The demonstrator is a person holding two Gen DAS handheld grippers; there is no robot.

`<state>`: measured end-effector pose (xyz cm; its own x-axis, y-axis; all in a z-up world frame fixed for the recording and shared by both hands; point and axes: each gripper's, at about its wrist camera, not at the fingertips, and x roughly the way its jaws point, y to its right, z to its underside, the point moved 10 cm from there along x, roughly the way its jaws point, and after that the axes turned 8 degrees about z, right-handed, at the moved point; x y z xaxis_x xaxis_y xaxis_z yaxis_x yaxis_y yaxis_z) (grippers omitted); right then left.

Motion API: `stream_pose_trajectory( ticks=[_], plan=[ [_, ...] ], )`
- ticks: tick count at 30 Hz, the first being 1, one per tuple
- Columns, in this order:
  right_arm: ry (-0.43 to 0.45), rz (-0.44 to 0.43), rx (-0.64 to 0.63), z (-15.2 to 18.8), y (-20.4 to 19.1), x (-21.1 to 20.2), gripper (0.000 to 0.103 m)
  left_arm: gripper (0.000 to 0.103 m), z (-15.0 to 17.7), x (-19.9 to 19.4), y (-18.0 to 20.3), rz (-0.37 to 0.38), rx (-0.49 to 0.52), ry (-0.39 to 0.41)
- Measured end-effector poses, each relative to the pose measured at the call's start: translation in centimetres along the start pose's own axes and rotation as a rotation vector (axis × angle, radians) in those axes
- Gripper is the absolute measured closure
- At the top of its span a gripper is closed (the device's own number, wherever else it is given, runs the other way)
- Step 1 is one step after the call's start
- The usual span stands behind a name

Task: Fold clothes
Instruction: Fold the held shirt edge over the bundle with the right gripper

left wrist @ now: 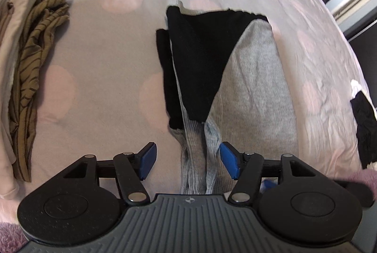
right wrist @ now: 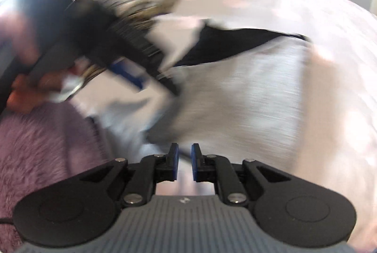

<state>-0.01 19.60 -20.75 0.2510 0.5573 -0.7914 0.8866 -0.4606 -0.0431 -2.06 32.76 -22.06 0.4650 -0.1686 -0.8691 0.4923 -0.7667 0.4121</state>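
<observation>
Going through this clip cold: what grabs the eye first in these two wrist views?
The grey and black garment dominates, lying partly folded mid-bed on the pink spotted sheet, a narrow grey part running down between the open pads of the left gripper. A heap of beige and tan striped clothes lines the left edge. The right wrist view is heavily motion-blurred; the right gripper shows only a narrow gap.
</observation>
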Motion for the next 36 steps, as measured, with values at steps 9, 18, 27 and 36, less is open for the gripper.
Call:
stream_pose_trajectory(
  ticks=[9,18,27,36],
  plan=[
    [-0.117,0.096,0.415,0.8,10.3,0.3,0.064,0.044,1.9,3.1,-0.2,-0.052,0.029,-0.200],
    [-0.245,-0.035,0.562,2.3,9.3,2.4,0.076,0.069,2.6,3.2,0.0,-0.021,0.034,-0.216],
    [-0.247,0.027,0.510,3.0,9.0,1.9,0.090,0.081,4.0,2.9,-1.4,-0.003,-0.079,-0.280],
    [0.032,-0.006,0.541,1.1,9.9,-2.2,0.047,0.069,2.0,-2.9,-0.3,0.055,-0.013,0.082]
  ],
)
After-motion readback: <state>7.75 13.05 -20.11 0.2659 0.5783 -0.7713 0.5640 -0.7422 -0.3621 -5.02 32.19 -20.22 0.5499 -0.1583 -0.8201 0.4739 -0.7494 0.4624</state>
